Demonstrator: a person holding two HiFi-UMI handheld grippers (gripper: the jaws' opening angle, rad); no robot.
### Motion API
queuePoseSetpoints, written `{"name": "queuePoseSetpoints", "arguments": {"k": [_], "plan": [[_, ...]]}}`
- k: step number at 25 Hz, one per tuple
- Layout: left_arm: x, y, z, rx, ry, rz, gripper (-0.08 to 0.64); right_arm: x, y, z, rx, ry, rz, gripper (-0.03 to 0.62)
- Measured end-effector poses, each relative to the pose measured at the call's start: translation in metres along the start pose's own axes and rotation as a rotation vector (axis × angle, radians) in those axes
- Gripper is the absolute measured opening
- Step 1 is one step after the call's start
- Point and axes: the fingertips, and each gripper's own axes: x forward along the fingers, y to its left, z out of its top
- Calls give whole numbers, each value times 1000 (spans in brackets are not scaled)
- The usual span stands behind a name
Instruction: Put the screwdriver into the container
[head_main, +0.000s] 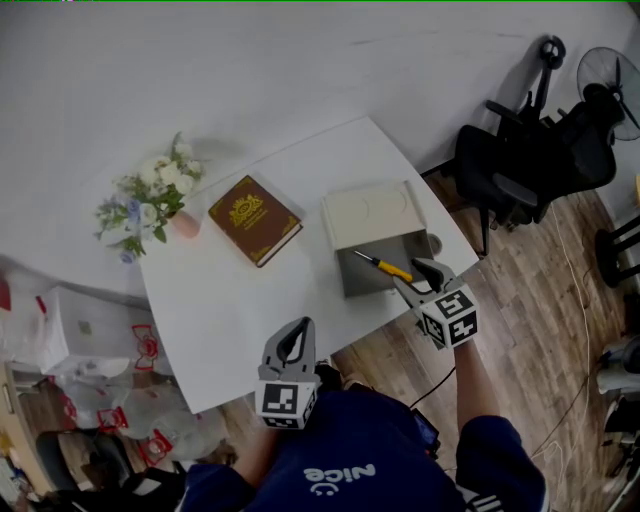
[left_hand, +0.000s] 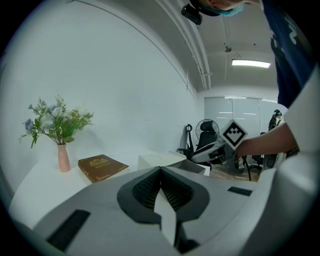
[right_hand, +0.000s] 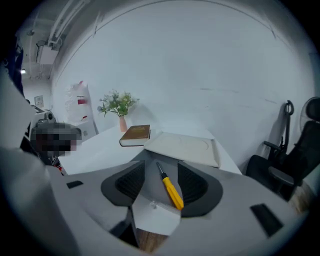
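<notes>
The yellow-handled screwdriver (head_main: 385, 266) lies slantwise inside the grey container (head_main: 352, 283), whose cream lid (head_main: 375, 212) is folded back on the white table. My right gripper (head_main: 418, 272) hovers just above the container's near right corner, open, with nothing between its pads. In the right gripper view the screwdriver (right_hand: 170, 189) shows through the gap of the right gripper (right_hand: 161, 166), lying below it, apart from both pads. My left gripper (head_main: 292, 338) sits at the table's near edge, tips together and empty; the left gripper view shows the left gripper (left_hand: 160, 170) pointing towards the container (left_hand: 160, 160).
A brown book (head_main: 254, 218) lies left of the container, and a pink vase of flowers (head_main: 150, 195) stands at the table's far left. Black office chairs (head_main: 520, 170) and a fan (head_main: 610, 80) stand right of the table on the wooden floor. White bags (head_main: 90, 340) lie at the left.
</notes>
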Motion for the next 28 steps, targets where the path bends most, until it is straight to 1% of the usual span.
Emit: {"name": "queuePoseSetpoints", "arguments": {"k": [2,5,11,14,17,21,23,25,28], "plan": [[-2,-5,2,-4,-8,-11,17,-21,12,-1,-2,-36,-18,219],[-6,-12,5,-7,-26,-32,17,-49,29,-8,29,-89,-55,219],[-9,-27,14,21,-48,-84,17,-96,63,-24,159,-239,-189,219],[-10,-37,15,13,-50,-113,17,-107,76,-37,191,-248,-225,219],[-10,-42,15,26,-54,-133,17,-115,75,-39,221,-271,-247,219],[-11,-48,14,25,-54,-149,17,-124,70,-38,186,-265,-278,219],[-12,-48,14,23,-54,-151,17,-126,69,-36,192,-275,-284,219],[-12,-47,14,25,-54,-150,17,-125,72,-35,186,-273,-282,219],[-14,-44,14,21,-56,-145,17,-120,79,-31,152,-262,-267,218]]}}
